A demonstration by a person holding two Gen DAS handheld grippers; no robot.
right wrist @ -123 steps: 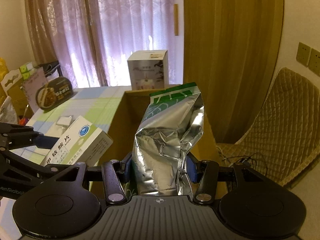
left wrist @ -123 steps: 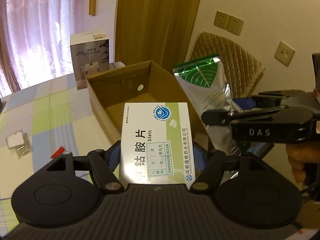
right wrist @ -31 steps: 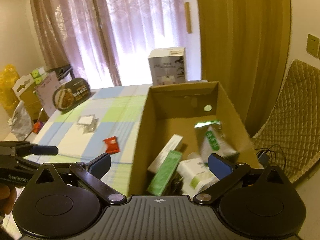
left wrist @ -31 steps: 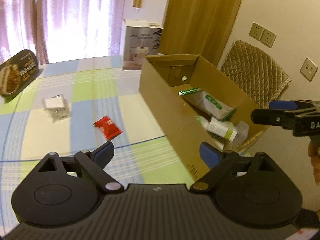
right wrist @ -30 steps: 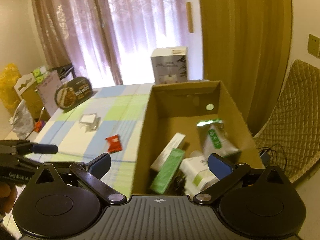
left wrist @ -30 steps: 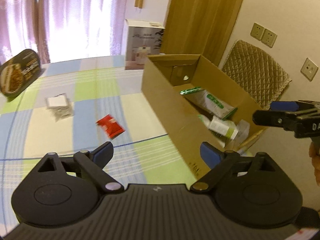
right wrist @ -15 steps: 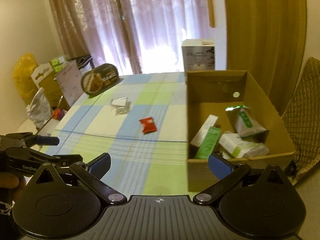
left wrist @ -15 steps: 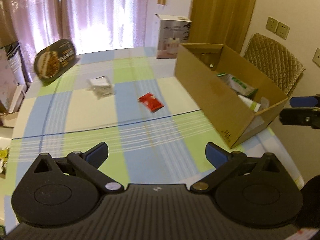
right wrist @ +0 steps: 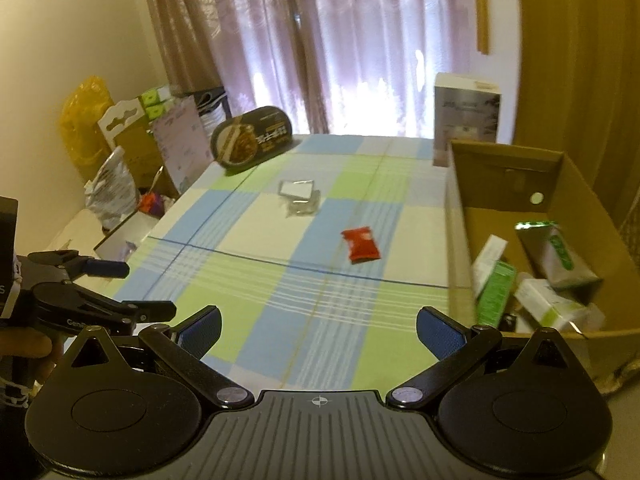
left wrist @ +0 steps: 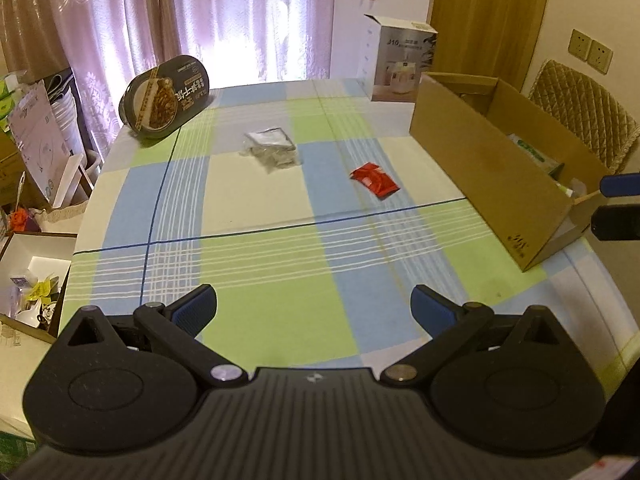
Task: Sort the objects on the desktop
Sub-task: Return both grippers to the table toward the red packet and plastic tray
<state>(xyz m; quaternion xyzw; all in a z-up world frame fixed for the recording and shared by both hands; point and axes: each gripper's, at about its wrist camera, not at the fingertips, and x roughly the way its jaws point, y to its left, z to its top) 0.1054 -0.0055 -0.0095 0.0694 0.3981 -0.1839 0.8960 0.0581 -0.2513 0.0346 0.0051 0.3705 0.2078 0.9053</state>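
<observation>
A red sachet [left wrist: 375, 179] [right wrist: 360, 243] lies on the checked tablecloth [left wrist: 260, 252], with a clear plastic packet [left wrist: 271, 148] [right wrist: 298, 195] farther back. The open cardboard box [left wrist: 480, 176] [right wrist: 580, 184] on the right holds a silver-green pouch [right wrist: 558, 254], a green carton [right wrist: 495, 292] and white boxes. My left gripper [left wrist: 314, 312] hangs open and empty above the table's near edge. My right gripper [right wrist: 319, 330] is open and empty too, near the box's front-left corner. Each gripper shows at the edge of the other's view.
An oval food tin [left wrist: 166, 96] leans at the table's far left and a white appliance box [left wrist: 402, 64] stands at the far edge by the curtains. Boxes and bags [right wrist: 116, 160] crowd the floor to the left. A quilted chair [left wrist: 580, 108] is behind the cardboard box.
Four seconds ago each gripper held an item over the box; both items now lie inside. Over the last second both open grippers drew back and left, bringing the whole table into view.
</observation>
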